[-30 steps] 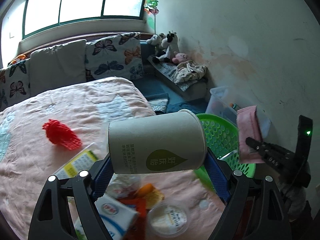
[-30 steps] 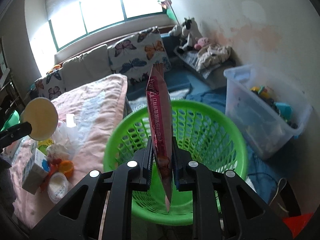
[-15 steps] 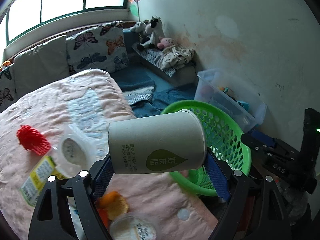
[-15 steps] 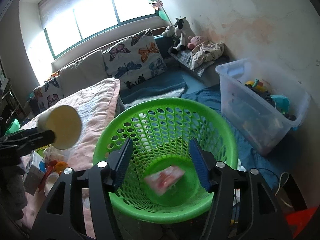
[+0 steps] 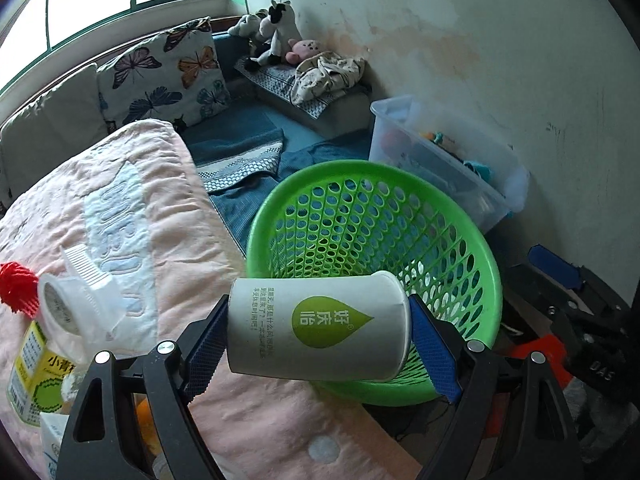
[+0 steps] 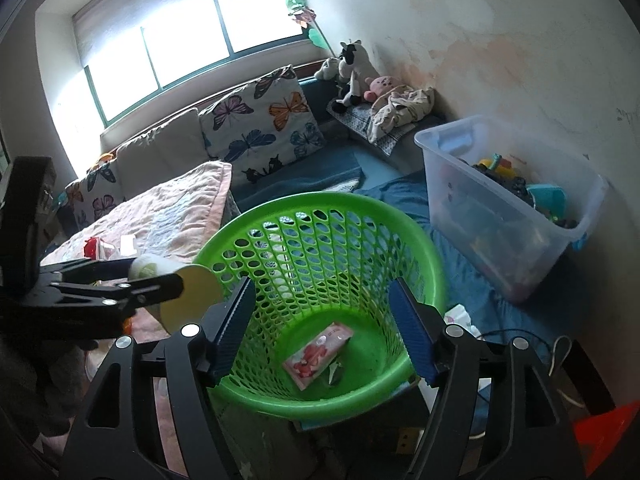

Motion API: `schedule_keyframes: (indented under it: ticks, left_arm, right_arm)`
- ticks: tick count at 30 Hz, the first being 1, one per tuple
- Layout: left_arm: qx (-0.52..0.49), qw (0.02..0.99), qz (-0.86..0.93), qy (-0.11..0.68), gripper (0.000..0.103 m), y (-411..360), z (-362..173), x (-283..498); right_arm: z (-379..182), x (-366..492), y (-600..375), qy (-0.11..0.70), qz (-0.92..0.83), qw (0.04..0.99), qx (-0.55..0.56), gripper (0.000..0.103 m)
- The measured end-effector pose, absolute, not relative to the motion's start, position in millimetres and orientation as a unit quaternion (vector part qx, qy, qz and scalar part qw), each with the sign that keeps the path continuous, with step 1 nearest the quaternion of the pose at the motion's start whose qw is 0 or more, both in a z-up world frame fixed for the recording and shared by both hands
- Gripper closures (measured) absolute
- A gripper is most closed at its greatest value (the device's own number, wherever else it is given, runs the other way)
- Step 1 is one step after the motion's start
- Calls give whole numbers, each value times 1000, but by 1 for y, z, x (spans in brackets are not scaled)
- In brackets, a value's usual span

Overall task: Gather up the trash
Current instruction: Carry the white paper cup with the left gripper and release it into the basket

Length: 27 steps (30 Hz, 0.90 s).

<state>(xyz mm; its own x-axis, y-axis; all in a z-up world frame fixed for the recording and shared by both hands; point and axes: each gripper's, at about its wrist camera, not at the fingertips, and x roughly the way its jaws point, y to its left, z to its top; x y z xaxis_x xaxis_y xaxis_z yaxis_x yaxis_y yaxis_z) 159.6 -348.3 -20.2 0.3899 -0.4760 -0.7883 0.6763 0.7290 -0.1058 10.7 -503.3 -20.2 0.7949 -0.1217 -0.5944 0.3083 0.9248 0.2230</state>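
A pink bed (image 5: 168, 216) has a green basket (image 5: 472, 240) right beside it, with a clear box (image 6: 500, 216) near the wall. The left gripper (image 5: 320, 340) holds a paper cup (image 5: 320, 328) sideways; its fingers (image 5: 204, 344) pinch the cup's two ends, at the basket's near rim. The right gripper (image 6: 324, 328) is over the basket. Its fingers (image 6: 412, 332) have just been opening, spread wide with nothing between them. A pink wrapper (image 6: 318, 354) lies at the basket's bottom. More trash (image 5: 60, 312) sits on the bed.

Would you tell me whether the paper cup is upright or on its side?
On its side: the paper cup lies crosswise, clamped end to end in the left gripper.
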Motion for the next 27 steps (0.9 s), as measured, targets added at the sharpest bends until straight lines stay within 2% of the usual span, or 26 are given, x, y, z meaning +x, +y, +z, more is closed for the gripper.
schedule_keyframes:
  ticks: [17, 27]
  left_arm:
    - [89, 816, -370, 436, 14, -351, -23, 161]
    - [76, 840, -361, 397, 14, -310, 2, 140]
  right_arm:
    - [-23, 4, -500, 303, -113, 932, 166, 30]
    - [-7, 0, -474, 292, -92, 940, 148, 26]
